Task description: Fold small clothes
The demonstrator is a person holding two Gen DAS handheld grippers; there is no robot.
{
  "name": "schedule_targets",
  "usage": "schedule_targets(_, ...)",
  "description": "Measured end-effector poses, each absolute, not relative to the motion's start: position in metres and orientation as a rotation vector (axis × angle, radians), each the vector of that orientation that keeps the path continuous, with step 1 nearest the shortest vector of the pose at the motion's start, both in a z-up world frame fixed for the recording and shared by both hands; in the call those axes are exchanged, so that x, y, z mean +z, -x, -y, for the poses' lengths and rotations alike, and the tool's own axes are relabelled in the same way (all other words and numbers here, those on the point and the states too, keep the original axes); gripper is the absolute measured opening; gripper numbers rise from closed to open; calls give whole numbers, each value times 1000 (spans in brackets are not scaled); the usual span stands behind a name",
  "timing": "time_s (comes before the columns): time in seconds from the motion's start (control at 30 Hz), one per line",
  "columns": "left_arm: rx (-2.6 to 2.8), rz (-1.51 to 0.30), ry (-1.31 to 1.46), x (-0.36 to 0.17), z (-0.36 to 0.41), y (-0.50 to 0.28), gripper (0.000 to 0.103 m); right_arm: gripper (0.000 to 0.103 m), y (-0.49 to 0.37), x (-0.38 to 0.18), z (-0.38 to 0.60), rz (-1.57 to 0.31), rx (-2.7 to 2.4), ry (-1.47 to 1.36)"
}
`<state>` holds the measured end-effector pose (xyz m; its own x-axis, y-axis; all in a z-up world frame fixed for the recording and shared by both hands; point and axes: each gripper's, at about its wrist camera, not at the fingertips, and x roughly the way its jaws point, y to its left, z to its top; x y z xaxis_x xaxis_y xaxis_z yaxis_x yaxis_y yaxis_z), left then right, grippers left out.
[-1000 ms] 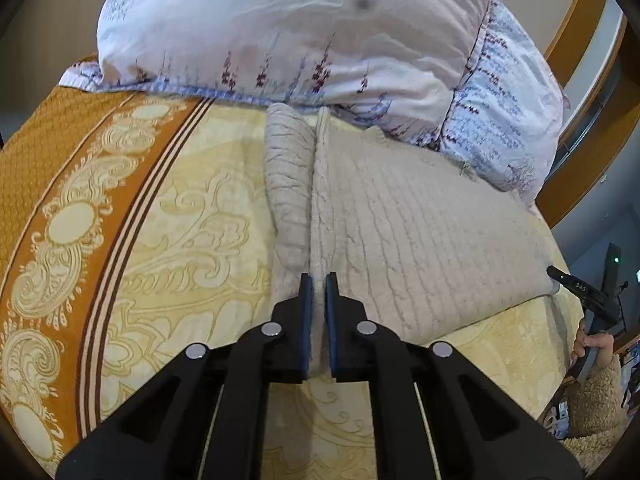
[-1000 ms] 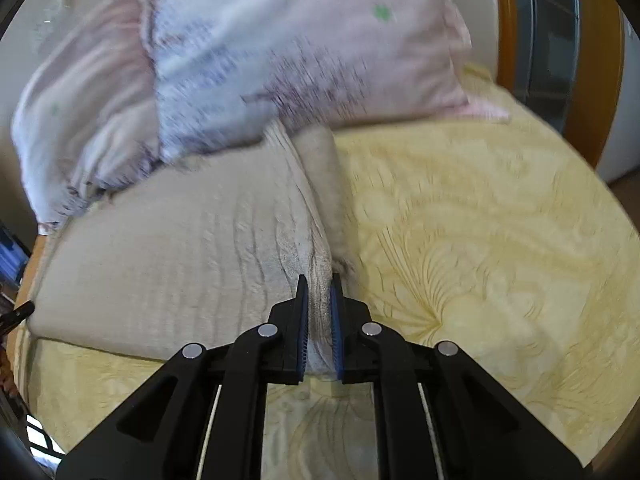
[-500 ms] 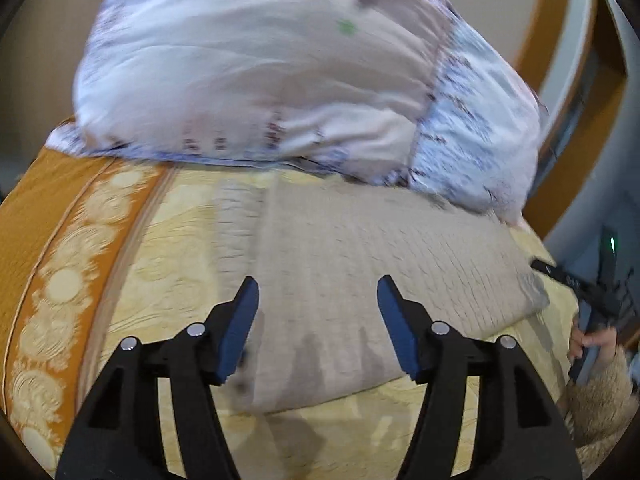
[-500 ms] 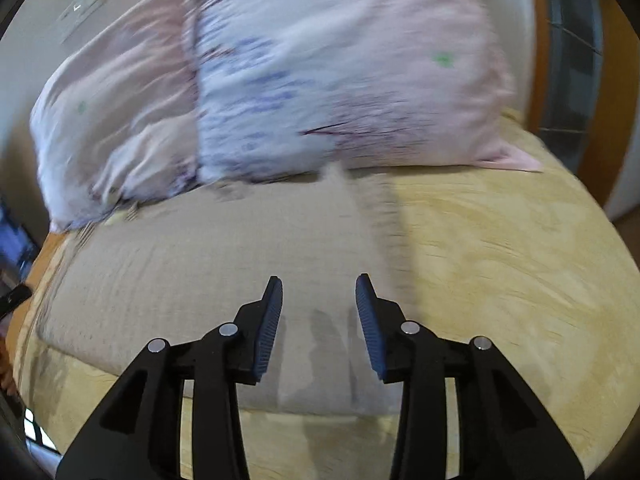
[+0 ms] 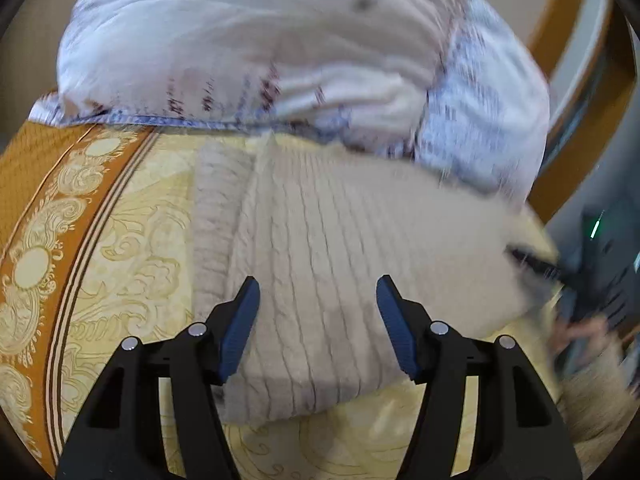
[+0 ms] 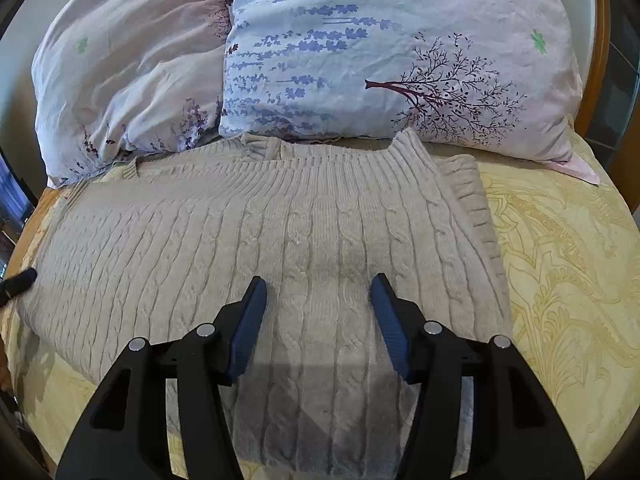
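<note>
A beige cable-knit sweater (image 6: 248, 240) lies flat on the yellow patterned bedspread (image 6: 560, 264), its ribbed collar toward the pillows. My right gripper (image 6: 318, 292) is open and empty, hovering just above the sweater's near part. In the left wrist view the sweater (image 5: 328, 264) lies spread the same way, with a folded strip along its left side. My left gripper (image 5: 318, 300) is open and empty above the sweater's near edge. The other gripper's dark tip (image 5: 536, 262) shows at the sweater's right end, blurred.
Two floral pillows (image 6: 360, 52) lean at the head of the bed right behind the sweater. An orange border (image 5: 52, 216) runs down the bedspread's left side. A wooden bed frame (image 5: 568, 80) rises at the right.
Both grippers let go of the sweater's pinched fold and opened wide. The fold dropped and the sweater now lies flat. Both grippers pulled back slightly above it.
</note>
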<state>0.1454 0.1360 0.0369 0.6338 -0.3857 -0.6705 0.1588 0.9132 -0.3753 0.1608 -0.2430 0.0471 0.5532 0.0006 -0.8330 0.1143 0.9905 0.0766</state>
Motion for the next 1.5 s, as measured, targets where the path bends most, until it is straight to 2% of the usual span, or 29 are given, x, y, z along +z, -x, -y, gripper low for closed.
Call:
schedule_targets(0.07,-286,-819,377,41,-154,-152,67,57,-160,47,243,-981,-70,-133)
schedule_targets(0.37,-240,-953,705,15,-204,-200,67,58,-161,47,245,-977,-69,-139)
schedule_targets(0.83,-254,-963,727,4,-185,-208,69,62,-159,48,241,-962,-75,-144)
schedule_targets(0.87,-253,-961,723,4,-184,-208,67,62,-159,48,241,-960,-78,-145)
schedule_targets(0.93,-271,-982,734,2,-177,-209,58,62,-159,48,242,-959,-75,-158)
schedule_targets(1.07,-266,-992,702,2,-164,-211,52,64,-158,50,247,-962,-63,-216)
schedule_targets(1.13,-267,-1007,700,0,-159,-213,41,65,-156,51,248,-962,-60,-242)
schedule_targets(1.2,-269,-1022,702,-2,-155,-214,23,69,-154,53,249,-958,-51,-267)
schedule_targets(1.5,-337,-961,752,22,-144,-214,19,70,-145,60,256,-936,-21,-346)
